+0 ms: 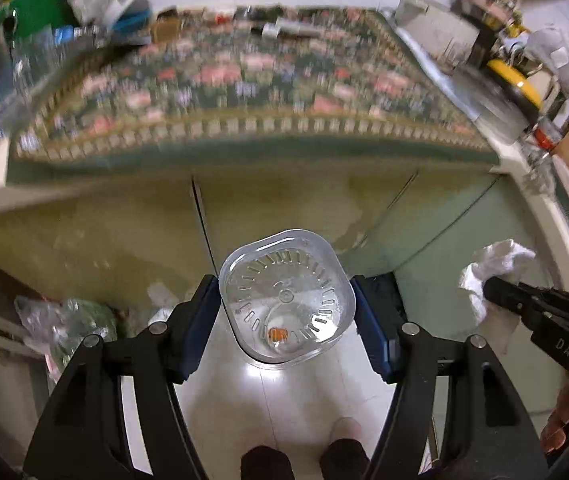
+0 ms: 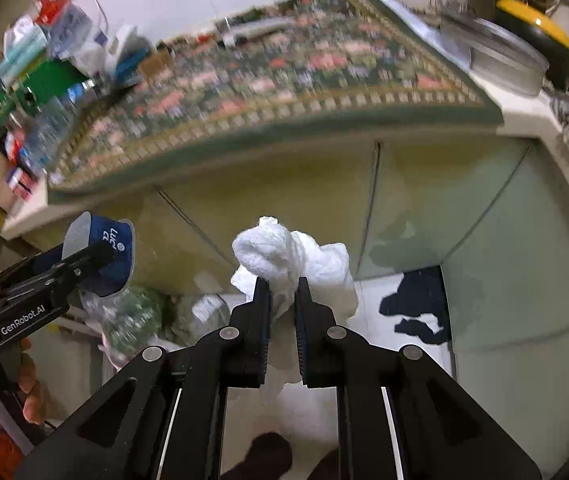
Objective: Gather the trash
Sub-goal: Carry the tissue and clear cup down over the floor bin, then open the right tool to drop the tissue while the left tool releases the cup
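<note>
Left gripper (image 1: pixel 286 304): fingers (image 1: pixel 198 320) set wide and clamped on the sides of a clear plastic cup (image 1: pixel 286 300), held at centre frame above the white tiled floor (image 1: pixel 284 392); a small orange remnant (image 1: pixel 278 334) lies in the cup's bottom. Right gripper (image 2: pixel 283 300): fingers (image 2: pixel 262 300) narrow, pinching a crumpled white tissue (image 2: pixel 292 258) at centre frame, in front of the pale green cabinet doors (image 2: pixel 404 208). A counter (image 2: pixel 532 124) under a floral cloth (image 1: pixel 244 80) fills the upper frame, blurred. A heap of clear plastic waste (image 1: pixel 68 324) lies on the floor at lower left. A dark cloth (image 2: pixel 420 300) lies on the floor at right, beside the cabinet.
</note>
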### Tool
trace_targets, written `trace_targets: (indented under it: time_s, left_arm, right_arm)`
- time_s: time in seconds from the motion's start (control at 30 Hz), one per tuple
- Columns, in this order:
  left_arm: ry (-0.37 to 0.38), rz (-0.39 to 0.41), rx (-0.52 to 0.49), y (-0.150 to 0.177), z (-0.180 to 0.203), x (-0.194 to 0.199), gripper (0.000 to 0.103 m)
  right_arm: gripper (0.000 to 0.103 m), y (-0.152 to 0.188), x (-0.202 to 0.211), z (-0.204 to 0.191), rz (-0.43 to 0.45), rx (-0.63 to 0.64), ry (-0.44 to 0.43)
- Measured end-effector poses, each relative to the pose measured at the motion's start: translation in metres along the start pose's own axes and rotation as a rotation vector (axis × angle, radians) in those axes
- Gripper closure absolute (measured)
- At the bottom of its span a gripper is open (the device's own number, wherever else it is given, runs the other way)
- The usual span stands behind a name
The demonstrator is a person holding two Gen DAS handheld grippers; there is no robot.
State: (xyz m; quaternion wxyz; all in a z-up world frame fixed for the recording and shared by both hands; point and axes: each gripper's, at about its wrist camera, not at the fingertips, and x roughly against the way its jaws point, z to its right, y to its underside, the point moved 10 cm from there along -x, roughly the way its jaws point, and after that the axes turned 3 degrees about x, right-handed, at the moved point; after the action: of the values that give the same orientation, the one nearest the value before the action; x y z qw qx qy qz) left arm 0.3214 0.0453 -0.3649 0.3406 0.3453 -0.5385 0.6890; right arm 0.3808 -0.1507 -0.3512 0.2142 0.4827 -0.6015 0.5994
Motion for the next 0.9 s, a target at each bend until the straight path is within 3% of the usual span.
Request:
trace_targets:
  time_s: [0.4,0.73,0.87,0.9]
  left_arm:
    - [-0.090,-0.090,0.154,0.099,-0.027,-0.122,0.038]
    - [-0.123,-0.103,0.206,0.132,-0.074,-0.210,0.038]
    - [-0.116,-0.100,0.224,0.137,-0.080,-0.235,0.038]
    - [-0.113,-0.103,0.227,0.138,-0.081,-0.242,0.038]
  right_arm:
    - [0.092,0.055,-0.137,0.028,-0.164,0.149,-0.027]
    - [0.089,0.091,-0.277,0.016,-0.275,0.165,-0.117]
    - [0.077,0.092,-0.301,0.018,-0.274,0.170,-0.130]
    - [0.068,0.090,-0.306,0.019,-0.261,0.180,-0.120]
